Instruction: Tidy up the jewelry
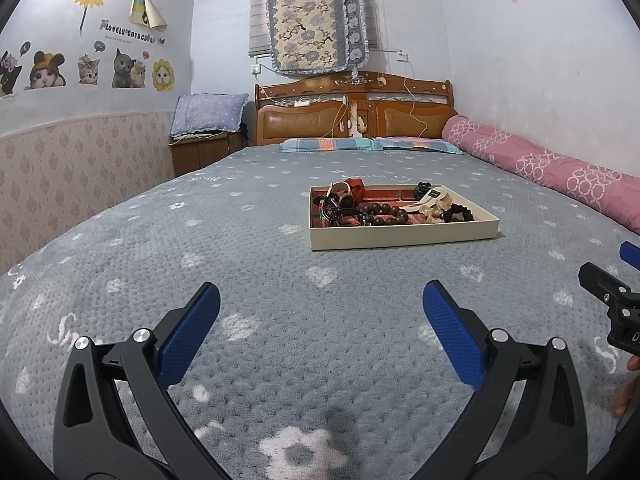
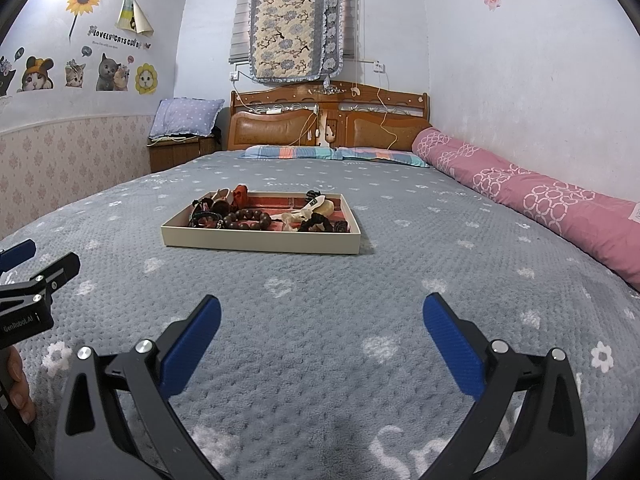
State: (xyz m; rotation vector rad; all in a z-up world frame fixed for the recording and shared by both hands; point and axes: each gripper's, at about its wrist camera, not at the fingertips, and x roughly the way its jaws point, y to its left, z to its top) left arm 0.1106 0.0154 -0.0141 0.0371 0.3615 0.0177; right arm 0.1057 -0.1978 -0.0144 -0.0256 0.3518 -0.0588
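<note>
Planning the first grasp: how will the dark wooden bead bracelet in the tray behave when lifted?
The bead bracelet is a loop of separate round beads, so it will probably sag and swing, not hold shape. The beads look smooth and may slip between the pads. It lies against other pieces in the tray, so it may drag neighbours.

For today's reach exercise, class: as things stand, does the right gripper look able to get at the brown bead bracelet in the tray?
Probably yes. The right gripper is open and empty, bare blanket lies between it and the tray, and the bead bracelet sits uncovered near the low front wall.
</note>
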